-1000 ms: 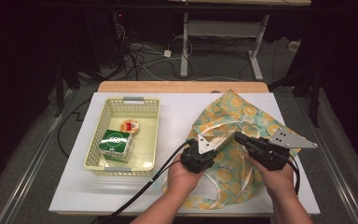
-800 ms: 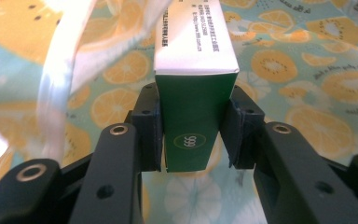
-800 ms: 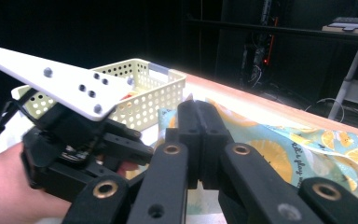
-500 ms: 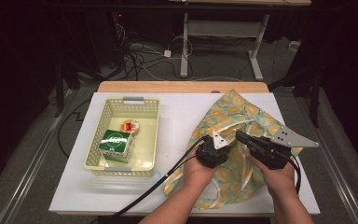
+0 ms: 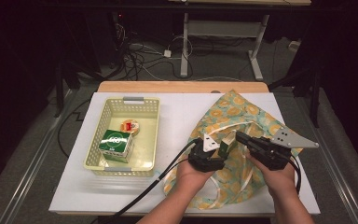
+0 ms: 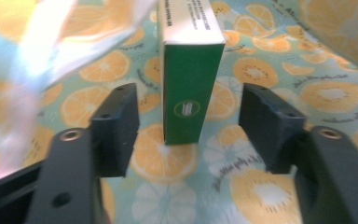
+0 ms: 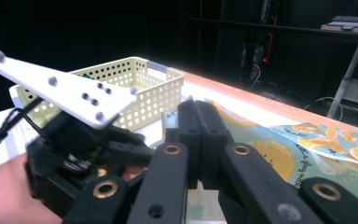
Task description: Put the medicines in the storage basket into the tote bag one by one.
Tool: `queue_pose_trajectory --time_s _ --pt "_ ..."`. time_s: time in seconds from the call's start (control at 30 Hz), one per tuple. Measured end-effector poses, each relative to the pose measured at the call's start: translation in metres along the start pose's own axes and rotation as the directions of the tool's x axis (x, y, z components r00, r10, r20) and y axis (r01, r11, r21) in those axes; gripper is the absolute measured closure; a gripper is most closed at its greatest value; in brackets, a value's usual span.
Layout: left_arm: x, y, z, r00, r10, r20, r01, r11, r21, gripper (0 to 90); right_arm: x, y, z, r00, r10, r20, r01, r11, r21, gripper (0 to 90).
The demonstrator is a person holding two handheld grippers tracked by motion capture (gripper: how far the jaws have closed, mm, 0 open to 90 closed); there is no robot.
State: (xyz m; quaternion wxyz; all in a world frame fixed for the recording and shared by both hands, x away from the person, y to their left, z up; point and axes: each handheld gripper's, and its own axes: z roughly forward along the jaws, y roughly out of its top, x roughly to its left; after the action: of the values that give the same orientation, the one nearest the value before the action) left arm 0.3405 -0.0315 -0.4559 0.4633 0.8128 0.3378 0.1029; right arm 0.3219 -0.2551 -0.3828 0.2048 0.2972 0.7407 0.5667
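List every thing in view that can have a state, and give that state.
Left tongs: open, just widened; pads clear of the box between them.
Green box: upright on the bag, not gripped.
Right tongs: shut; whether they pinch cloth is unclear.
Orange-print fabric bag: lying crumpled on the table.
Yellow basket: upright, holding two items.
Green carton: resting in the basket.
Small round cup: in the basket, behind the carton.

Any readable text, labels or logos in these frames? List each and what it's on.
Nothing reads clearly enough to quote.
Green box between the left gripper's open jaws: round logo on its green face and black print on its white side, both too blurred.
Orange-print cloth bag: small script beside the orange slices, too small.
Green carton in the basket: white emblem on top, unreadable.
Round red-and-white item: label too small.
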Motion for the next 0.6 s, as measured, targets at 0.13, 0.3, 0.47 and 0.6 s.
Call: queue_pose_trajectory --time_s 0.13,0.3,0.47,0.6 --pt "0.002 -0.004 -0.015 0.9997 -0.006 0.024 0.006 0.9999 0.011 29.5 0.000 -0.001 0.000 1.0000 -0.008 -0.001 0.008 1.000 0.005 90.0" --pt "0.002 -0.009 -0.033 0.9989 0.013 0.044 -0.014 0.9999 0.007 22.8 0.000 -0.001 0.000 1.0000 -0.008 -0.002 0.008 1.000 0.006 90.0" --pt "0.004 -0.014 -0.047 0.9981 -0.006 0.061 0.006 1.0000 0.002 14.1 0.001 -0.002 0.000 0.9999 -0.010 -0.001 0.010 1.000 0.013 90.0" --pt "0.004 -0.018 -0.054 0.9986 -0.003 0.053 0.003 1.0000 0.007 5.9 0.001 -0.004 0.001 0.9999 -0.012 -0.002 0.012 1.000 0.020 90.0"
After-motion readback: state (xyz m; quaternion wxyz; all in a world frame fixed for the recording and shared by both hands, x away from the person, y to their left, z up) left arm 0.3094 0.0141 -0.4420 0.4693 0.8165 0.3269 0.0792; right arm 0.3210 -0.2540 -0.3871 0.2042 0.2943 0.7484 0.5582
